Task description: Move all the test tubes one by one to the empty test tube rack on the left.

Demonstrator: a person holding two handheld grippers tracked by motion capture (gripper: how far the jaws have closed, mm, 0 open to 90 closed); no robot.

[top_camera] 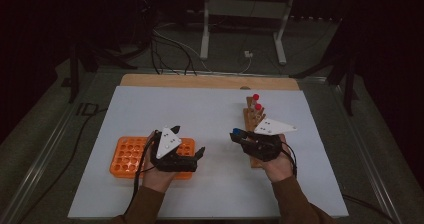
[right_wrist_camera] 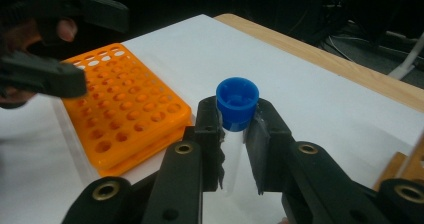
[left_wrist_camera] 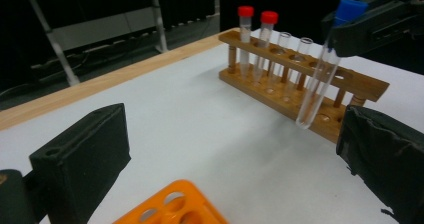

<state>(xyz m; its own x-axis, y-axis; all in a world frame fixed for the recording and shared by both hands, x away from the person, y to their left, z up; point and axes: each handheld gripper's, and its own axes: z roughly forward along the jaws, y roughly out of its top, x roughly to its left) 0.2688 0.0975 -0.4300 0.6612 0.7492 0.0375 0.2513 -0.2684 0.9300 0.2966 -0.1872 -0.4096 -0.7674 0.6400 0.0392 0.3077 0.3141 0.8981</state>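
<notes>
My right gripper is shut on a clear tube with a blue cap, held upright above the white table. In the left gripper view that blue-capped tube hangs tilted in front of the wooden rack. The wooden rack holds two red-capped tubes at its far end, plus uncapped ones. My left gripper stands open over the right end of the orange rack, nothing between its jaws. The right gripper is left of the wooden rack.
The white mat covers a wooden table whose far edge shows. A metal stand and cables lie on the floor beyond. Open mat lies between the two racks.
</notes>
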